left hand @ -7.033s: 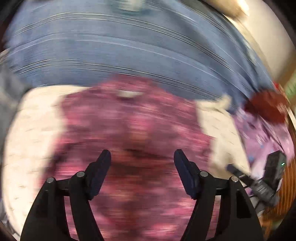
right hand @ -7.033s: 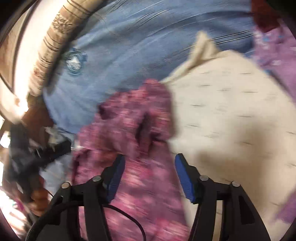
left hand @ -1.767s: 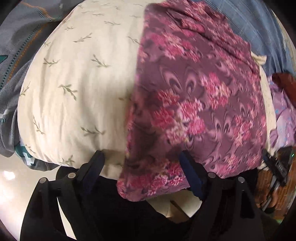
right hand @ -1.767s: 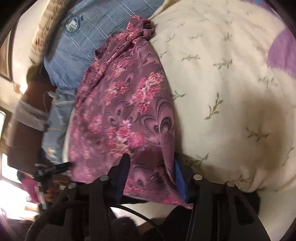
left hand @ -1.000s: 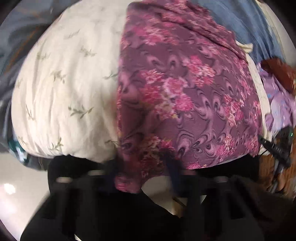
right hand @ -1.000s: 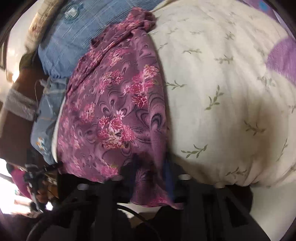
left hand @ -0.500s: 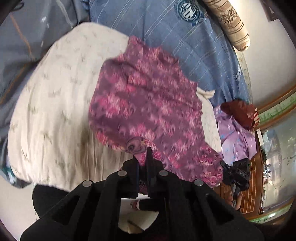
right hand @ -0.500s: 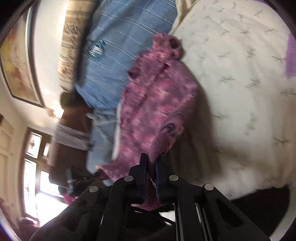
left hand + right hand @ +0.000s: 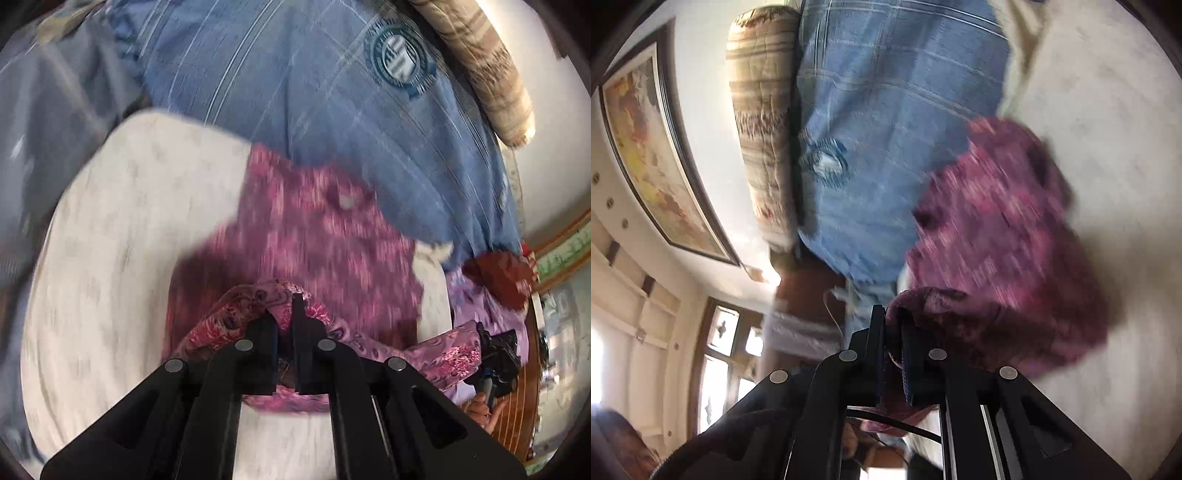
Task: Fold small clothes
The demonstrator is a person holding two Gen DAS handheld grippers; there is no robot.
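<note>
Both tools pinching hem: left tool (image 9: 284,314), right tool (image 9: 894,325). We reckon thin garment (image 9: 325,236) could slip, bunch mid-frame on cream cover (image 9: 122,229), ruining fold.

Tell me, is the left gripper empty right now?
No, the left gripper is shut on a bunched edge of the purple floral garment, lifted above the cream pillow.

Purple floral garment (image 9: 325,236) (blurred) lies doubled over, near edge lifted.
</note>
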